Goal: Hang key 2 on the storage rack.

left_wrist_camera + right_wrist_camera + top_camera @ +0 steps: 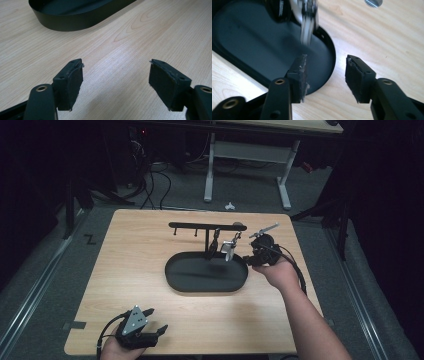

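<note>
Left gripper point(150, 320), jaws wide, sits at the table's point(150, 235) lower-left edge over bare wood. Right gripper point(248, 251), jaws parted and empty, hovers mid-frame beside the black tray point(206, 285); the hanging silver piece point(308, 17) blurs.

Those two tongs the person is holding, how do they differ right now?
The left tongs sit at the near edge of the table, far from the black oval tray; the right tongs are out at the tray's right end, beside a shiny item hanging from the black stand. The left tongs gape wider than the right. Both are open and hold nothing.
</note>
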`<state>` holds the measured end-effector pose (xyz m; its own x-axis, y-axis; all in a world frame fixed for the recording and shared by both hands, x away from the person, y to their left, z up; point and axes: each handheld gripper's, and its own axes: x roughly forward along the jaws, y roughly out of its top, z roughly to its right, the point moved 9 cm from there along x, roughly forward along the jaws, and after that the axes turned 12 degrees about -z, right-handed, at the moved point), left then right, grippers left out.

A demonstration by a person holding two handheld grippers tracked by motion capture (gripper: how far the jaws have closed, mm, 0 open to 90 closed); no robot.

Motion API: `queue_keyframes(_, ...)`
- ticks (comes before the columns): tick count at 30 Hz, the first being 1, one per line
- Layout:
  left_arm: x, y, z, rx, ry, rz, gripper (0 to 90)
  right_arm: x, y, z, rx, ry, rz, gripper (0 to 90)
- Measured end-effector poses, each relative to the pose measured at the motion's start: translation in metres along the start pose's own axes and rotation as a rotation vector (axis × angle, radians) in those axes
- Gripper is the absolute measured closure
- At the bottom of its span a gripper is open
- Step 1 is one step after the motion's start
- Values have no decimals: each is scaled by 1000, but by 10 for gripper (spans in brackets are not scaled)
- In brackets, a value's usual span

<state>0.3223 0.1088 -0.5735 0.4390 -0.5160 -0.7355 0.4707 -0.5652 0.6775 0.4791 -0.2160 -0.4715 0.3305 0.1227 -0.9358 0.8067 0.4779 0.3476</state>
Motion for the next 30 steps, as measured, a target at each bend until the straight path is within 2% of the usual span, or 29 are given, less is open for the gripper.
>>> queue_keyframes(2,1,0,0,0,0,1,279,5,-9,-2,-2,-3,-15,470)
queue_keyframes(3,1,0,1,1,-2,-3,279,7,-12,-2,-9,-5,1,468)
queue_keyframes(7,2,-1,0,0,-3,-7,279,16,-31,-3,18,0,32,442)
queue_keyframes(10,2,-1,0,1,-2,-8,279,24,-45,-3,20,11,47,419)
queue_keyframes(12,3,-1,0,1,-2,-10,279,29,-56,-3,31,21,67,409)
queue_keyframes(15,4,-1,2,6,-4,-13,279,32,-71,-4,35,12,121,405)
queue_keyframes(18,6,0,4,11,-6,-15,279,38,-88,-8,19,-19,152,375)
queue_keyframes(22,7,2,5,22,-1,-18,279,46,-108,-18,8,-27,212,326)
queue_keyframes(27,8,2,0,10,15,-18,277,54,-134,-24,61,-50,279,272)
queue_keyframes(29,8,2,-2,-9,17,-12,276,56,-148,-25,99,-58,323,270)
queue_keyframes(30,8,2,-2,-13,17,-11,276,57,-155,-26,116,-40,324,267)
